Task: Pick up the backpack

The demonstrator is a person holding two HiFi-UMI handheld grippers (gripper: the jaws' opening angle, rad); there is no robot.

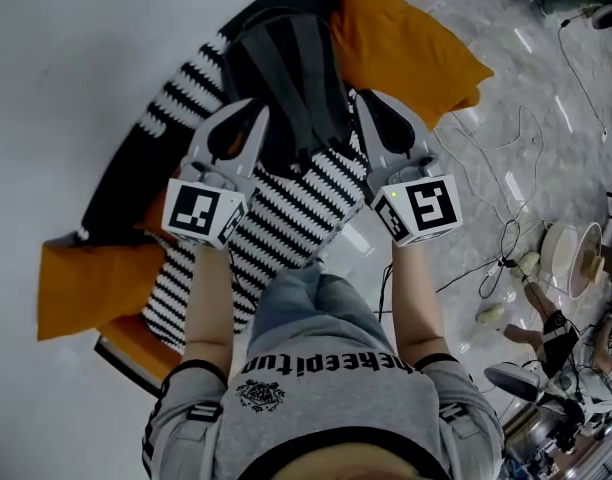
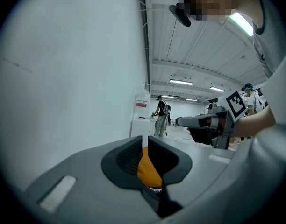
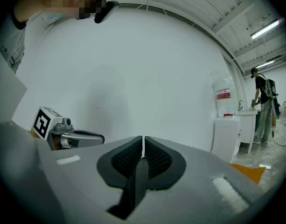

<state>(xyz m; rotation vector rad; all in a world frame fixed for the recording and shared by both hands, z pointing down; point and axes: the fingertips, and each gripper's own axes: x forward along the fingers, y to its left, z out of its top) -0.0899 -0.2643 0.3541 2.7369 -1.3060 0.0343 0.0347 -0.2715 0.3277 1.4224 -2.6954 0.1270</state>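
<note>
Standing at the near end of a striped blanket (image 1: 296, 218), looking steeply down. Holding the left gripper (image 1: 244, 118) and the right gripper (image 1: 378, 108) out above the blanket, side by side, tips toward its far end.

Found at that far end: the backpack (image 1: 286, 73), dark with ribbed panels, lying partly on the blanket, its near part between the two sets of tips. No contact with either gripper to be made out from above.

Left jaws: parted by a narrow gap, pressing on nothing. Through the gap, only orange fabric (image 2: 147, 169) lying beyond and a strip of pale background.

Right jaws: drawn together to a hairline slit, with nothing between them.

Beside the blanket's far right corner, touching the backpack: an orange cushion (image 1: 406, 48). Off the blanket's near left edge: a second cushion (image 1: 96, 283), also orange, flatter.

To the right of the blanket: pale floor (image 1: 526, 88) with thin cables (image 1: 486, 158) trailing across it, and assorted gear farther right, too small to name.

Beyond the blanket's far end, filling both gripper views: a plain white wall (image 3: 133, 78). Farther along that wall, well away from the blanket: a white water dispenser (image 3: 225, 129) with a jug on top, and a bystander (image 3: 263, 101) standing just beside it at a counter.
</note>
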